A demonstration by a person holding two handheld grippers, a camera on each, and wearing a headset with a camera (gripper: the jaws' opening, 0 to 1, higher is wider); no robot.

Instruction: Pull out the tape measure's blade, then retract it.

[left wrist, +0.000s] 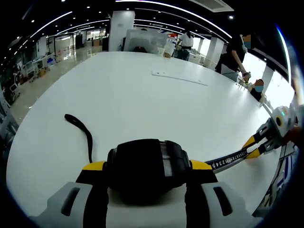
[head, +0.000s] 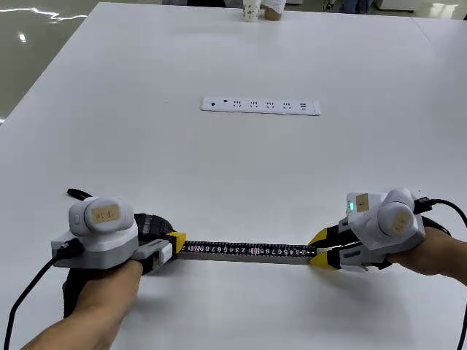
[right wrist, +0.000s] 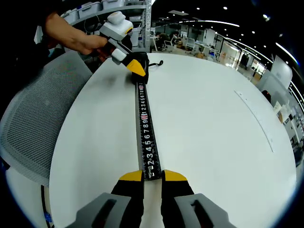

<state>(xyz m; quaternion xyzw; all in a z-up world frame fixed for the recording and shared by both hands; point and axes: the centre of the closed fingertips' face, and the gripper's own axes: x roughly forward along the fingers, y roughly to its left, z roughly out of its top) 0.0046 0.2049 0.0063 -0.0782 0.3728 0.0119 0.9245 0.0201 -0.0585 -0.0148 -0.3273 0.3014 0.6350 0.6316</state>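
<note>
The left gripper point(left wrist: 147, 166) has its jaws clamped around the black tape measure case point(head: 152, 224), anchoring it near the bench point(head: 233, 168) edge, well short of the power strip point(head: 260, 106) and to its left. The blade point(head: 248, 251) runs straight rightward, its tip pinched in the closed jaws of the right gripper point(right wrist: 153, 176), short of the strip's right end. That opposed hold keeps the blade taut. The pull looks about done, with retraction next.

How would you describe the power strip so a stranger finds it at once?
On the white table, look beyond the dark tape blade. The power strip lies flat there, alone. Unlike the blade, it is white, long, with a row of sockets.
</note>
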